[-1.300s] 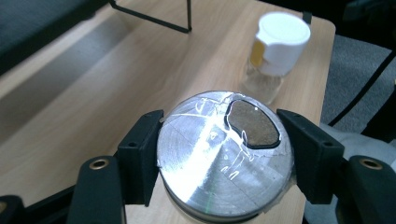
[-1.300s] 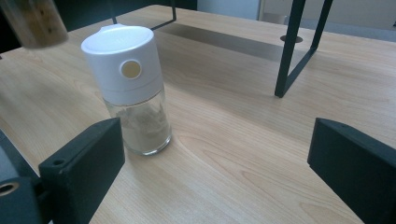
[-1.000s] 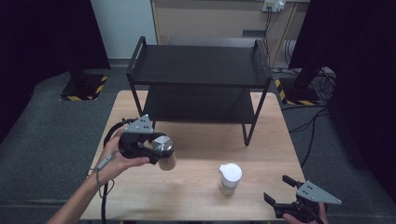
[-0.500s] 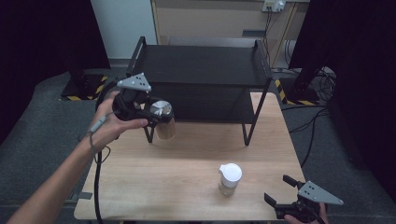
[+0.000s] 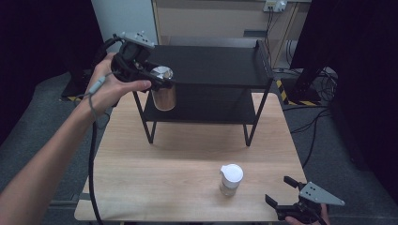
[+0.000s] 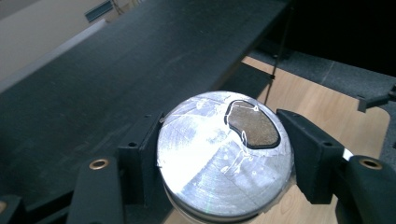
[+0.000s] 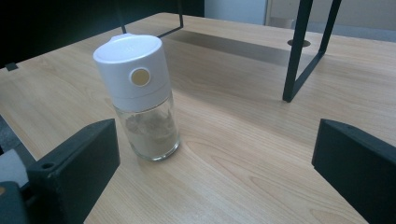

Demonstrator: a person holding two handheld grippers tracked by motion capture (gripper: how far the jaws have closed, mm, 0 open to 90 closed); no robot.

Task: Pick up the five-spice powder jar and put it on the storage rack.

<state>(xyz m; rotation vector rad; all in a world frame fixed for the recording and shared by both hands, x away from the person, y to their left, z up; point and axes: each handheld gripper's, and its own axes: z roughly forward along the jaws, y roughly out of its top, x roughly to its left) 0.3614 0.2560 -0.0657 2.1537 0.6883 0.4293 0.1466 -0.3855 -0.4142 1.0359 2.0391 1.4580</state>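
Since a second ago your left gripper [image 5: 162, 79] has lifted the foil-topped glass jar [image 5: 163, 91] from the wooden table [image 5: 187, 159] up to the black metal shelf [image 5: 211, 65], jaws clamped on it; clear the rim before lowering.

The can [image 5: 164, 89] has a shiny silver lid [image 6: 223, 154] with a brown opening and a golden-brown side. The shaker jar [image 7: 140, 95] has a white cap with one beige round dot, and clear glass with pale brown powder inside. The shelf rack [image 5: 211, 65] is black. The table [image 5: 187, 164] is light wood with fine grain.
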